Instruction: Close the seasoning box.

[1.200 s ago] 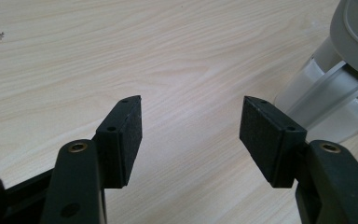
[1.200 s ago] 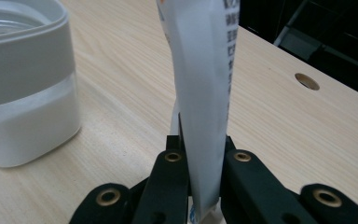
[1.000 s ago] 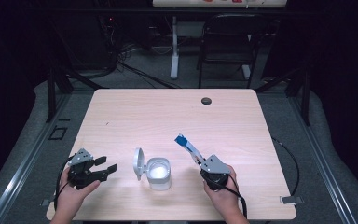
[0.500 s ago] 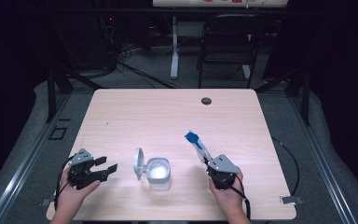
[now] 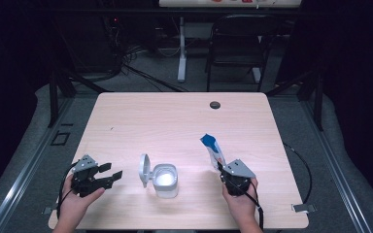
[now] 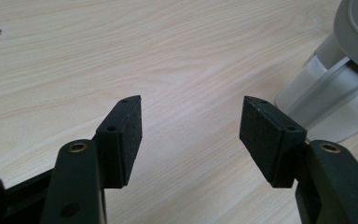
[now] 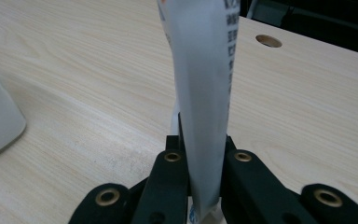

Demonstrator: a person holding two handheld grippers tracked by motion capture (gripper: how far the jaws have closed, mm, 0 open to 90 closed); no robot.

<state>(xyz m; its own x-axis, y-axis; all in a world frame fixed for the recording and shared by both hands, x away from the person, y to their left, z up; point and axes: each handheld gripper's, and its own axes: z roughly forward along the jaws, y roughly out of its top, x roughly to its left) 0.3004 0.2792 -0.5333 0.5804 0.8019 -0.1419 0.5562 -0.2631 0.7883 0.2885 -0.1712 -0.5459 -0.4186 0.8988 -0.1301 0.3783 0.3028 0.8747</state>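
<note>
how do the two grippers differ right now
The left gripper has its jaws wide apart with nothing between them, while the right gripper has its jaws clamped on a white sachet. The left one points toward the open container; the right one points away. Both are hand-held with black jaws.

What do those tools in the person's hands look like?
Both are black. The left tool has two flat-padded jaws with brass rivets; the right tool looks the same. Each carries a grey three-cornered plate on top and trails a black cable. No sleeves show.
</note>
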